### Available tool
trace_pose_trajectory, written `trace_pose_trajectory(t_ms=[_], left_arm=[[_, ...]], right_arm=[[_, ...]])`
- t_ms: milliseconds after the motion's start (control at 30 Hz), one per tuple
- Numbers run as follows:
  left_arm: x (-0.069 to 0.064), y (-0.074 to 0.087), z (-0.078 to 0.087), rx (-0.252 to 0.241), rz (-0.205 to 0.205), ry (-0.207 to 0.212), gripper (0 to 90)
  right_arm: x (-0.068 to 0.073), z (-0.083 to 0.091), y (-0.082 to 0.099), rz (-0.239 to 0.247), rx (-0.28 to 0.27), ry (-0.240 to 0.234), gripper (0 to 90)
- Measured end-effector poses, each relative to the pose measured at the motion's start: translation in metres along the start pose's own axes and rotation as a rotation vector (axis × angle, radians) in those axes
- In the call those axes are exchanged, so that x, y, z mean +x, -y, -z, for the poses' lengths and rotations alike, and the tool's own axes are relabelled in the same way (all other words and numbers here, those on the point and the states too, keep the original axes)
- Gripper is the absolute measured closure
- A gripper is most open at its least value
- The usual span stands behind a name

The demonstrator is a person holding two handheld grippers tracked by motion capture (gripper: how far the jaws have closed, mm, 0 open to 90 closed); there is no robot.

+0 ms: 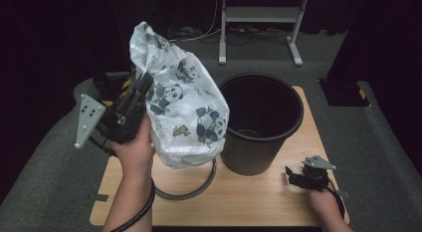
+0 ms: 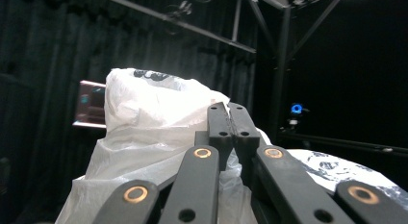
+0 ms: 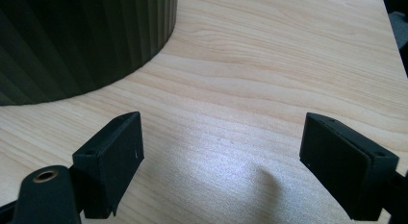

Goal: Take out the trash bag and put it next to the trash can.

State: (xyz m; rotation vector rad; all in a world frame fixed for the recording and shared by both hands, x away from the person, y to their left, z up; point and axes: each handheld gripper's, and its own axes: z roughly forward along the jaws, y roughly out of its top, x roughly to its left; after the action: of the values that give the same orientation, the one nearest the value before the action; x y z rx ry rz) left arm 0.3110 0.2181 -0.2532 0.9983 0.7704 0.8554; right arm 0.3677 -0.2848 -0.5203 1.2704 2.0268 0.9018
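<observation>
Black jaws of the left gripper (image 2: 230,111) clamp a panda-print bag (image 1: 181,105), held left of the bin (image 1: 261,123). From above its pandas show. Right gripper (image 3: 221,156) gapes empty over the worktop (image 3: 269,80).

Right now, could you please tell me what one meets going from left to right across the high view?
Left tool → panda-print plastic bag → black bin → right tool
</observation>
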Motion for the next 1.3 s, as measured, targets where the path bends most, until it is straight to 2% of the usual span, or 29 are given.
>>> trace_pose_trajectory(t_ms=[33,200,267,333,633,700,733,867,1067,1233,1300], left_arm=[[0.002,0.004,0.003,0.004,0.006,-0.006,89.7],[0.013,0.02,0.018,0.026,-0.025,-0.042,89.7],[0.018,0.027,0.021,0.035,-0.013,-0.055,89.7],[0.023,0.032,0.021,0.057,-0.011,-0.064,89.7],[0.036,0.05,0.029,0.092,-0.017,-0.098,89.7],[0.037,0.054,0.033,0.093,-0.03,-0.109,89.7],[0.038,0.058,0.034,0.116,-0.044,-0.118,89.7],[0.041,0.066,0.034,0.147,-0.043,-0.131,89.6],[0.041,0.076,0.031,0.182,-0.051,-0.138,89.7],[0.043,0.091,0.025,0.247,-0.059,-0.14,89.7],[0.043,0.094,0.024,0.258,-0.058,-0.139,89.6]], right_arm=[[0.0,0.0,0.0,-0.002,0.003,-0.001,15.1],[0.001,-0.001,0.0,0.006,0.005,-0.001,15.1],[0.001,-0.002,0.001,0.006,0.008,-0.003,15.2],[0.001,-0.002,0.0,0.012,0.01,-0.002,15.2],[0.004,-0.003,0.0,0.028,0.03,-0.022,16.1],[0.005,-0.004,-0.001,0.038,0.033,-0.036,16.0],[0.006,-0.004,-0.001,0.041,0.039,-0.042,16.1],[0.005,-0.007,-0.002,0.049,0.054,-0.065,15.9],[0.002,-0.008,-0.002,0.035,0.063,-0.075,15.8],[0.001,-0.009,-0.003,0.028,0.067,-0.088,15.6],[0.001,-0.009,-0.003,0.029,0.067,-0.09,15.5]])
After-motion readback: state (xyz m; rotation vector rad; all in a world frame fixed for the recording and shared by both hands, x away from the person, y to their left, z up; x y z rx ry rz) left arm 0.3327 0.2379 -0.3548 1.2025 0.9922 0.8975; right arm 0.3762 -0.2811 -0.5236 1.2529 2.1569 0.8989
